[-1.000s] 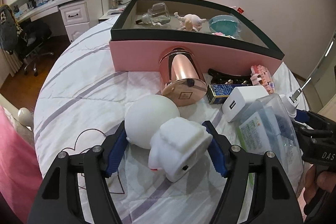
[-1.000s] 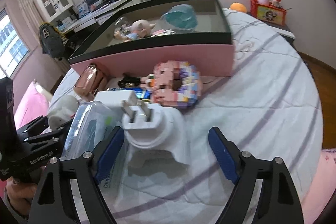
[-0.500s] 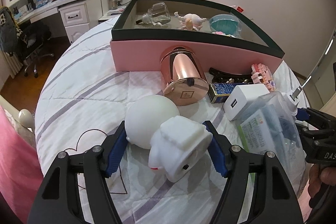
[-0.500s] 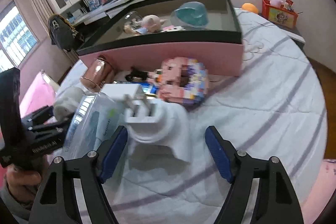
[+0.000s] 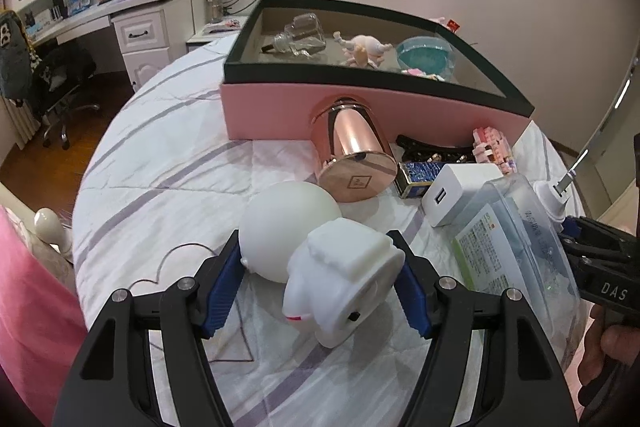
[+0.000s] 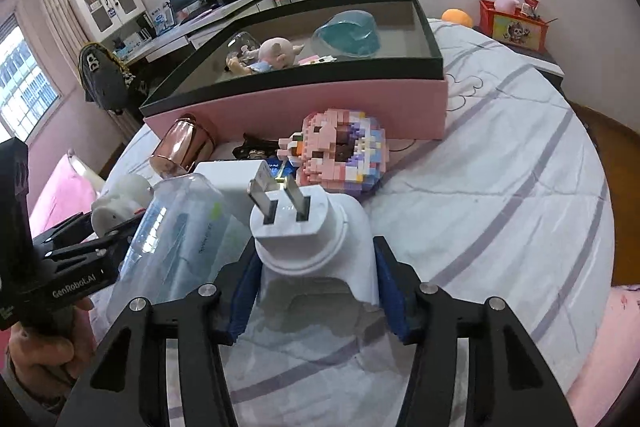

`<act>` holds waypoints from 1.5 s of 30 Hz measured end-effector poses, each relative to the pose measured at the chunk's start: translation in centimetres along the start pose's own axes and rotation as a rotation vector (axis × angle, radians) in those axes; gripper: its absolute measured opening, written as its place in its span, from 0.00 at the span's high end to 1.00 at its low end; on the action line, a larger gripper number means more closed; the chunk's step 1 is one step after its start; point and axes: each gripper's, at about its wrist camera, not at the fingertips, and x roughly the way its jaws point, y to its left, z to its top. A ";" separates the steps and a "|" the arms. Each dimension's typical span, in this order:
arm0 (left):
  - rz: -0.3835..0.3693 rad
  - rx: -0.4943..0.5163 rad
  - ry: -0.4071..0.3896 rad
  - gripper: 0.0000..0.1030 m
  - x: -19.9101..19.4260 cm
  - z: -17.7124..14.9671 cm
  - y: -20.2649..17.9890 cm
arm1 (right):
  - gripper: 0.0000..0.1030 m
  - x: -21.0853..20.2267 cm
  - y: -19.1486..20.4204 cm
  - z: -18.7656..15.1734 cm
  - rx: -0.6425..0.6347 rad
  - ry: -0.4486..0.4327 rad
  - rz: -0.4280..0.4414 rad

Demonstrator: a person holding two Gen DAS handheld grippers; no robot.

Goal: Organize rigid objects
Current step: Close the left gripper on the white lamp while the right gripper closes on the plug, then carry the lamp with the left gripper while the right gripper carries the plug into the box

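We are over a bed (image 6: 500, 155) in a bedroom, its striped quilt carrying the clutter. Largest is the pink storage box (image 5: 360, 107), already holding a glass bottle, a doll and a teal bowl. Just before its front wall lie a copper tumbler (image 5: 352, 155) and a brick-built donut (image 6: 340, 155). Our left tongs (image 5: 320, 283) press both pads on the white toy figure (image 5: 320, 259), ready to lift. Our right tongs (image 6: 316, 291) are closing around the white plug adapter (image 6: 316, 227); the quilt right of it lies open.
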 end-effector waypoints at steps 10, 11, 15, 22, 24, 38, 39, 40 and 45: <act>-0.009 -0.010 -0.039 0.32 -1.9 0.8 0.4 | 0.48 -2.0 -0.3 0.7 0.016 -0.033 0.013; -0.009 -0.009 -0.043 0.32 -2.1 0.8 0.4 | 0.48 -2.2 -0.2 0.8 0.017 -0.036 0.018; -0.009 -0.008 -0.056 0.32 -2.7 1.3 0.5 | 0.48 -3.1 0.0 1.1 0.009 -0.054 0.020; -0.014 0.007 -0.095 0.32 -3.7 3.1 0.1 | 0.48 -4.9 0.8 3.5 -0.020 -0.107 0.034; -0.013 0.014 -0.111 0.32 -4.0 4.1 0.0 | 0.48 -5.2 1.1 4.6 -0.036 -0.126 0.032; -0.009 0.101 -0.211 0.32 -0.7 17.8 -1.6 | 0.48 -1.6 0.2 17.2 -0.071 -0.201 0.011; -0.005 0.111 -0.201 0.32 0.4 18.9 -1.8 | 0.48 -0.8 0.0 17.9 -0.068 -0.196 0.003; -0.002 0.115 -0.194 0.32 1.3 19.6 -1.9 | 0.48 0.1 -0.4 18.8 -0.063 -0.185 -0.009; 0.012 0.122 -0.131 0.32 6.5 23.3 -2.1 | 0.48 5.0 -2.9 21.8 -0.015 -0.123 -0.048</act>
